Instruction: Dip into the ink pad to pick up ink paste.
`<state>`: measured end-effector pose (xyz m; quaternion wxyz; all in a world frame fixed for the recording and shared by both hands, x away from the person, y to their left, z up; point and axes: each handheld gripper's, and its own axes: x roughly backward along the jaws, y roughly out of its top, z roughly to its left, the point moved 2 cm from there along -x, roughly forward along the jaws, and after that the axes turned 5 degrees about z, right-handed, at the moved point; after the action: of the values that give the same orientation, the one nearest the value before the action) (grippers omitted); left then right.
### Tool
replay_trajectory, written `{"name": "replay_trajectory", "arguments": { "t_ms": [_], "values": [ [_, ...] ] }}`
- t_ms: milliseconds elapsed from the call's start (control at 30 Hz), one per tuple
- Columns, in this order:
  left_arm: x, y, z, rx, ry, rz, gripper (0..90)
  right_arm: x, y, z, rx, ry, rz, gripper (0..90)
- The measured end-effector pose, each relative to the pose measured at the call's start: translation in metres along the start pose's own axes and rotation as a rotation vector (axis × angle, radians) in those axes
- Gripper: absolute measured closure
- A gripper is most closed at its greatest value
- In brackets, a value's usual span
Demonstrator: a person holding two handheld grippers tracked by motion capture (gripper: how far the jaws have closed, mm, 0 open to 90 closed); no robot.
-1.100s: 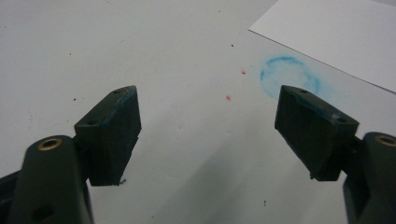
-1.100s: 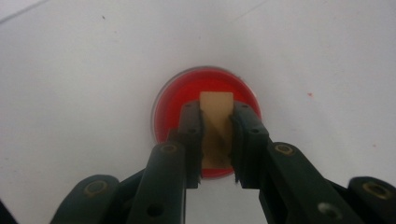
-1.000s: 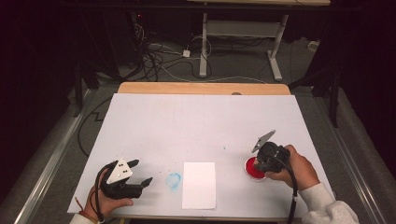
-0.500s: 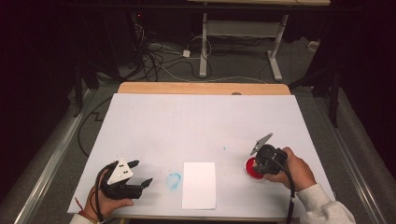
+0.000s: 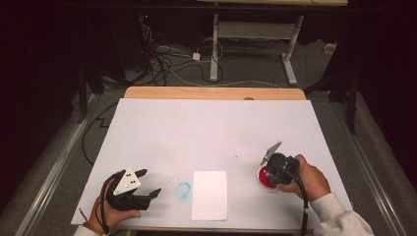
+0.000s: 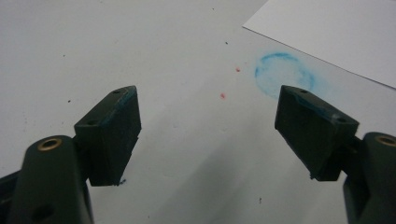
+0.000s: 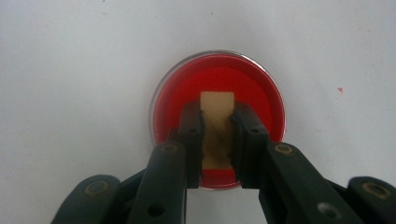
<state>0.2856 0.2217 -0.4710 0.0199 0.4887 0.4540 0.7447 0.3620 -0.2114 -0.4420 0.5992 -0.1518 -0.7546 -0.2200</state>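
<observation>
Right tongs [image 7: 217, 135] clamp a tan wooden block [image 7: 217, 122] (over round red dish [image 7: 177, 88]).

Between my two grippers only the flat white paper sheet [image 5: 210, 194] lay; the far white tabletop [image 5: 211, 128] stood open for passing.

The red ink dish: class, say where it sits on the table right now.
In the high view the red ink dish lies near the table's front right, right of the white paper sheet, directly under the right gripper, which holds a wooden block over it.
</observation>
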Motion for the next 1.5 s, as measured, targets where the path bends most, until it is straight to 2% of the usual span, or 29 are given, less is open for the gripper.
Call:
{"name": "replay_trajectory", "arguments": {
  "t_ms": [200,300,433,600,767,900,967,1000,1033,1067,1133,1167,1500],
  "values": [
    [0.0,0.0,0.001,0.003,0.003,0.0,21.8,0.0,-0.003,-0.001,-0.013,0.011,-0.026,76.4],
    [0.0,-0.001,0.001,0.004,0.006,0.005,21.8,-0.001,-0.007,-0.006,-0.035,0.05,-0.052,76.4],
    [0.0,-0.001,0.001,0.006,0.007,0.004,21.8,-0.001,-0.004,0.001,-0.017,-0.003,-0.031,76.5],
    [0.0,-0.001,0.001,0.002,0.007,0.011,21.8,-0.001,-0.004,-0.001,-0.025,0.014,-0.036,76.5],
    [0.0,-0.001,0.002,0.005,0.007,0.007,21.8,-0.001,-0.005,0.001,-0.021,-0.004,-0.041,76.4],
    [0.001,-0.002,0.003,0.009,0.007,0.005,21.8,0.0,-0.01,-0.001,-0.041,0.009,-0.08,76.3],
    [0.0,-0.002,0.003,0.007,0.008,0.01,21.8,0.006,-0.012,-0.002,-0.073,-0.005,-0.124,76.3],
    [0.0,-0.001,0.003,0.007,0.008,0.009,21.8,0.006,-0.012,-0.002,-0.073,-0.005,-0.124,76.3],
    [0.0,-0.001,0.003,0.006,0.009,0.009,21.8,0.017,-0.013,-0.003,-0.093,-0.018,-0.18,76.3],
    [0.0,-0.001,0.003,0.004,0.011,0.011,21.8,0.017,-0.013,-0.003,-0.093,-0.018,-0.18,76.3],
    [0.001,-0.002,0.004,0.006,0.009,0.01,21.8,0.028,-0.014,-0.003,-0.1,0.001,-0.24,76.2],
    [0.001,-0.002,0.004,0.006,0.011,0.011,21.8,0.033,-0.016,-0.001,-0.1,-0.013,-0.263,76.3],
    [0.0,-0.001,0.003,0.0,0.007,0.011,21.8,0.042,-0.021,0.002,-0.107,-0.01,-0.33,76.3]
  ]
}}
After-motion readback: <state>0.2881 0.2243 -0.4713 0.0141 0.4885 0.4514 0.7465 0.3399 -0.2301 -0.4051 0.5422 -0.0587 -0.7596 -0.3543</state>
